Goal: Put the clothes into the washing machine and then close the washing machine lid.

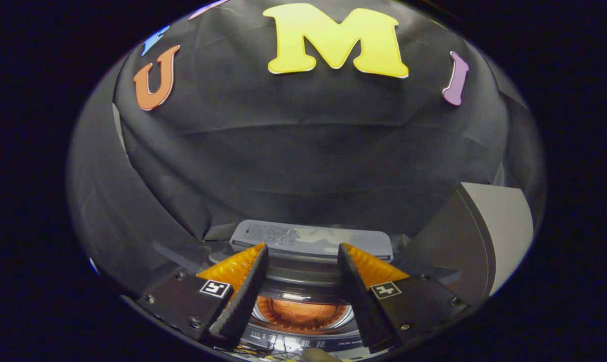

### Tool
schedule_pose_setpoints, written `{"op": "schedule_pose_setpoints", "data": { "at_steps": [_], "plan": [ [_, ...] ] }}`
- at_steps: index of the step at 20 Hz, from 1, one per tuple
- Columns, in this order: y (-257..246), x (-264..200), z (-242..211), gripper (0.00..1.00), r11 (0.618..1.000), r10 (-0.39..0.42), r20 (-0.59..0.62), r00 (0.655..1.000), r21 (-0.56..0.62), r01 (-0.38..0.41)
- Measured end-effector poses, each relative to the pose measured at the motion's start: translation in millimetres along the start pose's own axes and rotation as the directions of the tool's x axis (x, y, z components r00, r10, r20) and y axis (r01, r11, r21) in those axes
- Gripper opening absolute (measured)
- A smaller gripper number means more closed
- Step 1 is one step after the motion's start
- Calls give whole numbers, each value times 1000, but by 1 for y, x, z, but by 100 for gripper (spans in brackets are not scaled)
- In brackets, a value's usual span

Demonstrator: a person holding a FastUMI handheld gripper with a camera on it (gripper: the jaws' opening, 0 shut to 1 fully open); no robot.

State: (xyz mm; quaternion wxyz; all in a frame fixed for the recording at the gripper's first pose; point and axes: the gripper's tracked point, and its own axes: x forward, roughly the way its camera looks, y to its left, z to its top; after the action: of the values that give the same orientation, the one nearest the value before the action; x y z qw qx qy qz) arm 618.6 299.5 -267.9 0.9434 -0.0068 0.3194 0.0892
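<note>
Tongs [303,251] spread wide, gripping nothing. Low centre: washing machine [303,322] with round drum facing up, orange clothes [301,311] bunched inside, smooth grey lid [311,239] raised behind.

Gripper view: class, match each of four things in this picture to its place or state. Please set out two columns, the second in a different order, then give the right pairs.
Things:
1. grey washing machine lid
2. round drum opening
3. gripper
4. pale flat panel

Places or states:
A. open, holding nothing
B. raised, just beyond the fingertips
C. out past the right finger
D. orange inside, low between the fingers

Pairs: 1-B, 2-D, 3-A, 4-C
</note>
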Motion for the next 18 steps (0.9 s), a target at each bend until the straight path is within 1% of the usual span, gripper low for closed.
{"op": "schedule_pose_setpoints", "data": {
  "at_steps": [5,10,14,18],
  "plan": [
    [0,1,-34,88,999,-3,-50,999,-41,1],
    [0,-7,-50,89,1000,7,-89,996,-25,-9],
    [0,-13,-68,90,1000,23,-145,989,-17,-26],
    [-3,-20,-76,90,999,44,-159,986,-7,-46]
  ]
}}
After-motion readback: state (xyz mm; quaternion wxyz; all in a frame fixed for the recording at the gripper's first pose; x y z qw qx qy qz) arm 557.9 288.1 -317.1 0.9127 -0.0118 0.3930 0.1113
